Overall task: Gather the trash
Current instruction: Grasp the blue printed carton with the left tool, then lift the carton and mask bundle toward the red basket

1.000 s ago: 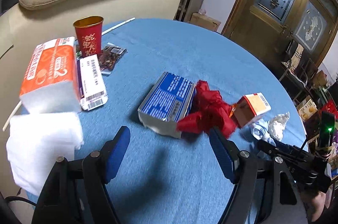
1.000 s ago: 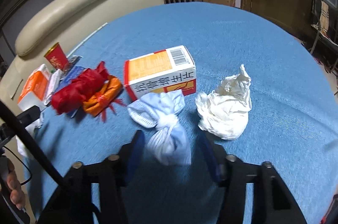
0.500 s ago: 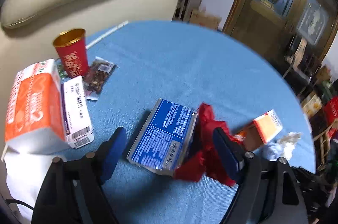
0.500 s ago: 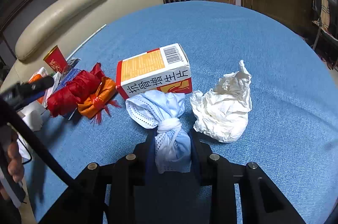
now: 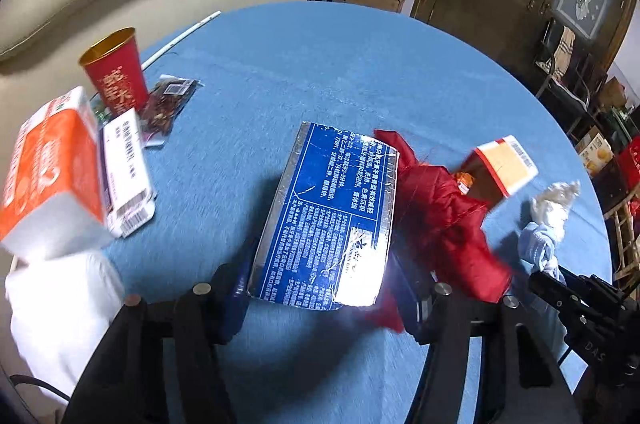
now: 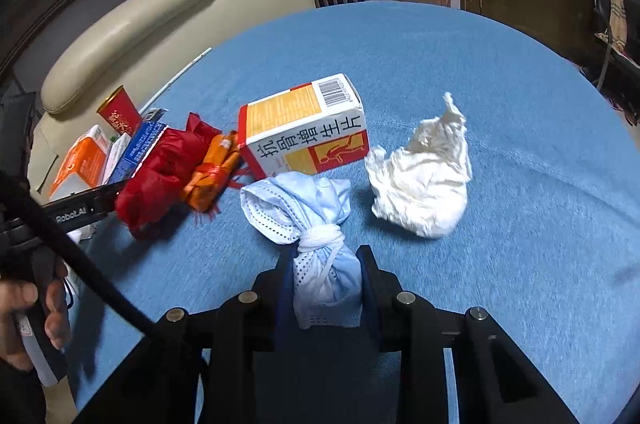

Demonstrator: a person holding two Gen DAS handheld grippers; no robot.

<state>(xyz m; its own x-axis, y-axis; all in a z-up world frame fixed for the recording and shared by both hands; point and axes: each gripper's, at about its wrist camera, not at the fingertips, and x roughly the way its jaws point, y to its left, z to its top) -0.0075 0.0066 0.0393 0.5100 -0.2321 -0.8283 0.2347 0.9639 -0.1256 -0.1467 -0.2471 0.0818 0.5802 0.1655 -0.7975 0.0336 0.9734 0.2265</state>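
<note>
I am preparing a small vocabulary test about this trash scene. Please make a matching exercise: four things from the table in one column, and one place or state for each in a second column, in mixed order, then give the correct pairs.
Things:
1. blue face mask
2. blue box
3. red cup
4. white tissue

Places or states:
a. stands upright near the sofa
b. lies crumpled and free on the cloth
c. clamped in the right gripper
d. between the fingers of the left gripper

Pairs: 1-c, 2-d, 3-a, 4-b
</note>
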